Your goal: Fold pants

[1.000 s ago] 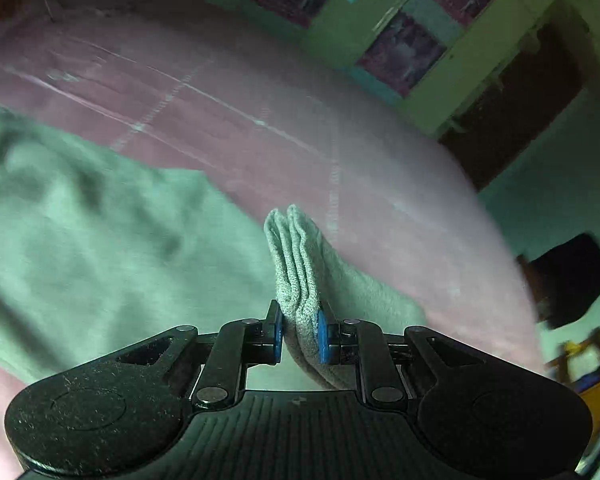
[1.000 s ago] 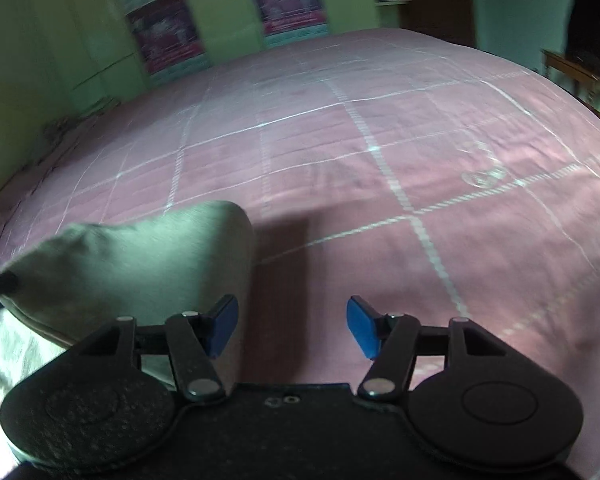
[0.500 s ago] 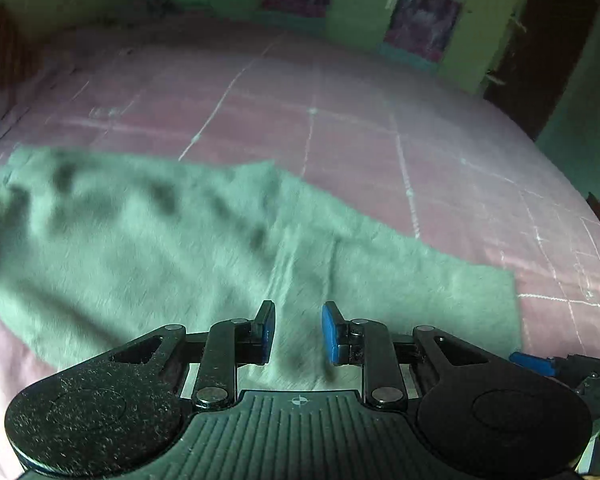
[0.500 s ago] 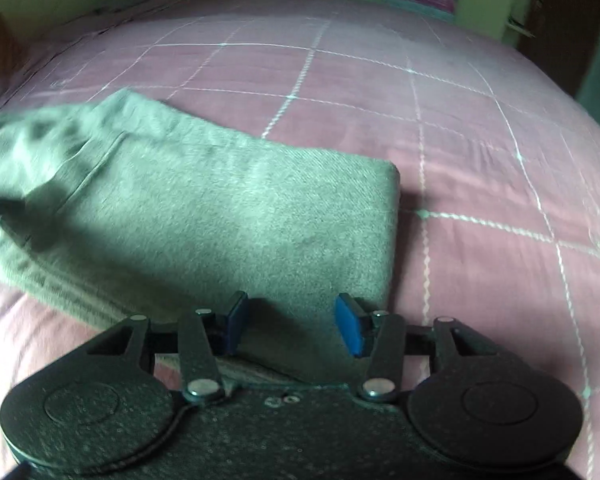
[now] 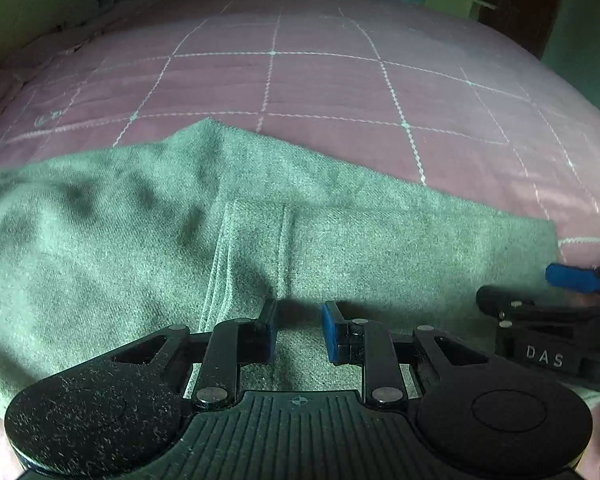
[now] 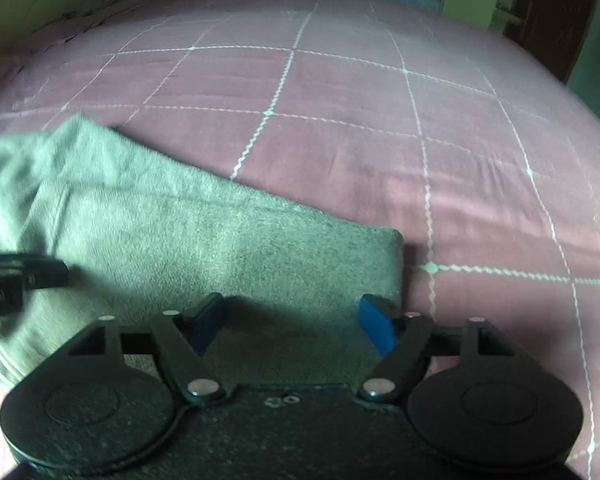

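Your left claw [image 5: 298, 330] stands narrowly parted over the pants [image 5: 140, 240], gripping nothing; a hem seam lies just ahead of its pads. The pants lie flat on the bed [image 5: 320, 88]. Your right claw [image 6: 290, 326], jaws just widened, hovers empty above their folded right end.

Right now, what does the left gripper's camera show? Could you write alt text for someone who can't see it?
Grey-green pants lie folded across a pink quilted bed. The left gripper hovers just over them, jaws slightly apart, nothing pinched. The right gripper peeks in at the right edge.
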`<state>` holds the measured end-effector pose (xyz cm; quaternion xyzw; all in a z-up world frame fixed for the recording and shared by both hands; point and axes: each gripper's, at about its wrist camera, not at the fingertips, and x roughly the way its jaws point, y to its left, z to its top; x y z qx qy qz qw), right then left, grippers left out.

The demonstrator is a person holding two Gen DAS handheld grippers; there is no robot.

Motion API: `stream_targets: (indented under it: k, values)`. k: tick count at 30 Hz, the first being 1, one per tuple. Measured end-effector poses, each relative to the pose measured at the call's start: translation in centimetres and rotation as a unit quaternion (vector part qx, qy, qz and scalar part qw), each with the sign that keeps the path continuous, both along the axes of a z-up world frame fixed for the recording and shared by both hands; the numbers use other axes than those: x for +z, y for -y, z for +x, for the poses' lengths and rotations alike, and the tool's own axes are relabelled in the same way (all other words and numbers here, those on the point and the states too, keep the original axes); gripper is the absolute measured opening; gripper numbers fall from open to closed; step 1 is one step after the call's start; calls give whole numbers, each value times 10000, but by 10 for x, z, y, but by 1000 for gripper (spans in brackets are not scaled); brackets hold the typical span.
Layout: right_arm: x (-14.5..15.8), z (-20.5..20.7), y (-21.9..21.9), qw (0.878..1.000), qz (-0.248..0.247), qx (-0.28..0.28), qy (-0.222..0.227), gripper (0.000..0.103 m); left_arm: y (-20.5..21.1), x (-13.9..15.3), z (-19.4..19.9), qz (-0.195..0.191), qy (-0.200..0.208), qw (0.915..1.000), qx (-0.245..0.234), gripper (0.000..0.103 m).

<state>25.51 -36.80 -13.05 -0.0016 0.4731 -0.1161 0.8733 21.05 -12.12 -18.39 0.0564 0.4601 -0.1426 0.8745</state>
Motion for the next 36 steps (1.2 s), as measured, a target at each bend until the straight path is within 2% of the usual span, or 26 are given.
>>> stream_targets:
  k: [3, 6, 11, 16, 22, 27, 33, 36]
  values:
    - [-2, 0, -2, 10000, -17, -45, 58, 82, 0, 1, -2, 2, 25, 10000, -4, 24]
    - [-1, 0, -3, 10000, 15, -26, -8, 102, 1, 2, -2, 22, 39, 10000, -17, 24]
    - [3, -5, -13, 9998, -41, -64, -165, 102, 0, 4, -11, 97, 82, 9999, -94, 24]
    - [5, -14, -12, 9992, 315, -142, -222, 103, -6, 5, -23, 97, 80, 9999, -117, 24]
    - [6, -25, -14, 9984, 475, -128, -281, 103, -11, 6, -41, 97, 107, 9998, -101, 24]
    - [10, -49, -24, 9987, 450, -231, 39, 102, -23, 12, -54, -15, 119, 9998, -148, 24]
    - [19, -64, -31, 9980, 330, -471, 267, 102, -53, 26, -60, -333, 35, 9993, 188, 24]
    - [30, -70, -34, 9966, 414, -529, 487, 90, -71, 29, -64, -461, -5, 9984, 336, 25]
